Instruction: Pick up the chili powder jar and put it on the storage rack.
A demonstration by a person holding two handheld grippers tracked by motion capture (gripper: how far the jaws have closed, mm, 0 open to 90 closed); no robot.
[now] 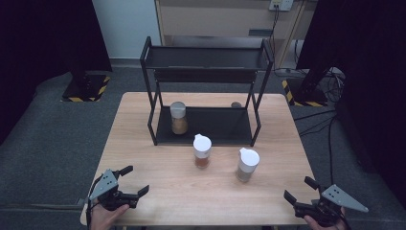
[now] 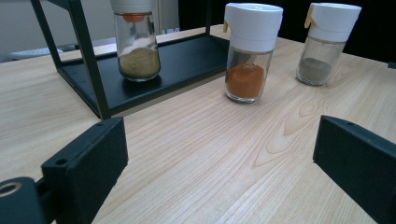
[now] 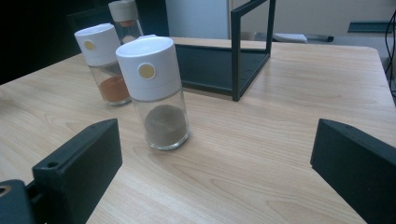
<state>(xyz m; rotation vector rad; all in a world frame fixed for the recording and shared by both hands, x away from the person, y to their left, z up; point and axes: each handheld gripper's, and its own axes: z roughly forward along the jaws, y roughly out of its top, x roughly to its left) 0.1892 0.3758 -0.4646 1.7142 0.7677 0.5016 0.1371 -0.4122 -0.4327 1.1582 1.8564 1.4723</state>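
At the near edge of the pale wooden bench [image 1: 143, 191], well short of the black two-tier metal rack [image 1: 206, 125]: the left hand-held gripper [image 1: 130, 181] sits low at the near left corner, jaws spread wide, nothing between them. The right hand-held gripper [image 1: 299, 189] mirrors it at the near right corner, jaws likewise wide apart and empty.

Outward from the right one, in front of the rack: a clear glass shaker jar with a white cap and grey-brown powder [image 3: 159, 95], upright on the bench, nearest that gripper and roughly in line with its jaws. Beside it, nearer the rack's front edge, a matching white-capped glass jar holding orange powder [image 2: 250, 53], also upright, apart from its neighbour.

On the rack's lower shelf, left side: a glass jar with a grey lid and tan powder [image 1: 178, 118], standing upright. Top shelf appears bare.

Judgement: one jar shelved, two left on the bench; neither is gripped yet. The work looks about a third done, with the next reach not begun.
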